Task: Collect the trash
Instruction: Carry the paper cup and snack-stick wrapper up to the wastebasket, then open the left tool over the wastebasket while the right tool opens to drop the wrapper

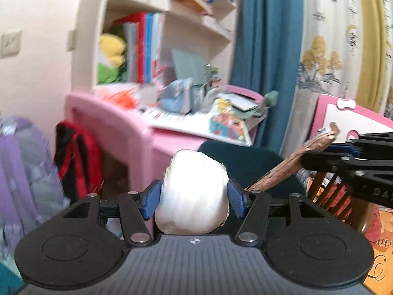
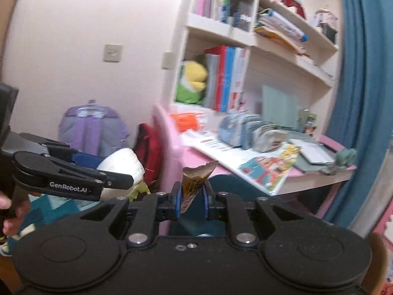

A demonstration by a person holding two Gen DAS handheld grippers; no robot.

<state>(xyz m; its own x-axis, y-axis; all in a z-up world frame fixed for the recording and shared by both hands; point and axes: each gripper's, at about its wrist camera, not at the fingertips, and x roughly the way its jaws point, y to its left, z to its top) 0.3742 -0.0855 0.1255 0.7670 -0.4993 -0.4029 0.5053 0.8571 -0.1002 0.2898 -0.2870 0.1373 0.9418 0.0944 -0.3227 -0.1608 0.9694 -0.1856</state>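
Left wrist view
- Nearest: left gripper [image 1: 194, 196], blue pads [image 1: 152, 199] pressed on both flanks of a white crumpled wad [image 1: 192, 191]
- Tongs state: about half wide, clamped on the wad, which bulges above and in front of the pads
- Right gripper [image 1: 319, 153]: enters from the right edge, level with the left, holding a brown wrapper [image 1: 294, 158]
- Wrapper axis: long axis slants from lower left up to upper right, its lower tip just beside the left gripper's right pad
- Backdrop: pink desk [image 1: 127, 132] with strewn papers, bookshelf [image 1: 172, 24], blue curtain [image 1: 265, 49]; all blurred

Right wrist view
- Nearest: right gripper [image 2: 192, 196], narrow, pinching the brown wrapper [image 2: 194, 184], which stands upright with torn top edge up
- Left gripper [image 2: 118, 179]: to the left, just beside, carrying the white wad [image 2: 122, 164]
- Hand [image 2: 9, 211]: partly visible at left edge on the handle
- Key relation: both pieces of trash are already in the tongs, side by side; no bin shows in either view, so I cannot tell which hand is nearer to it
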